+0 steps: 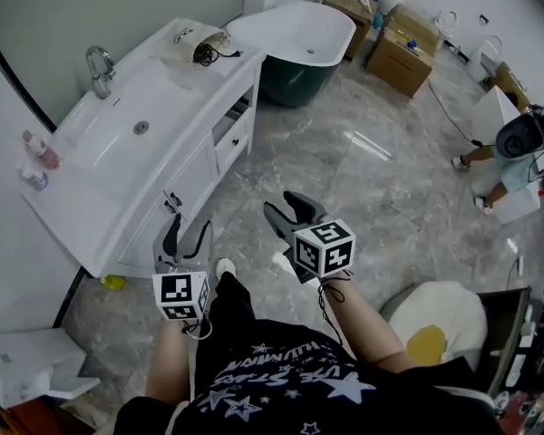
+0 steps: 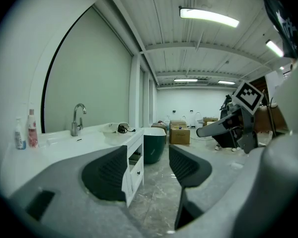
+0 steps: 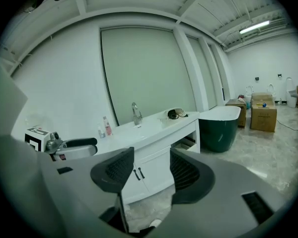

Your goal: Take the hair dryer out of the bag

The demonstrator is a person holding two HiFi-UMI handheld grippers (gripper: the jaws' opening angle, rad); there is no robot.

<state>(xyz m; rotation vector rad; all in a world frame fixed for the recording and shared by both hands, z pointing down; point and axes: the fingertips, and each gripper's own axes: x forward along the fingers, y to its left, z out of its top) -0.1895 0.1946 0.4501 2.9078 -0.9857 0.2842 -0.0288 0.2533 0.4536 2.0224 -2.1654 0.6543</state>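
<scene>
Head view: the left gripper (image 1: pixel 189 236) and the right gripper (image 1: pixel 285 208) sit in the lower middle of the frame, above the person's legs, over the grey marble floor (image 1: pixel 381 179). Both point up-frame toward the white vanity (image 1: pixel 177 120). In the left gripper view the jaws stand apart, with only the floor and the vanity's front between them. In the right gripper view the jaws are likewise parted, with nothing between them but the cabinet doors beyond. Neither gripper holds or touches anything.

The pale bag (image 1: pixel 189 38) lies on the far end of the vanity top, in the upper left of the frame, well apart from both grippers. The dark hair dryer (image 1: pixel 206 53) shows at the bag's mouth, and a black cord trails toward the counter edge. A chrome faucet (image 1: pixel 99 69) stands behind the basin (image 1: pixel 109 143), and small bottles (image 1: pixel 38 159) stand at the counter's near left end. Just beyond the vanity is a dark green bathtub (image 1: pixel 295 57), with cardboard boxes (image 1: pixel 401 51) near the top of the frame.
</scene>
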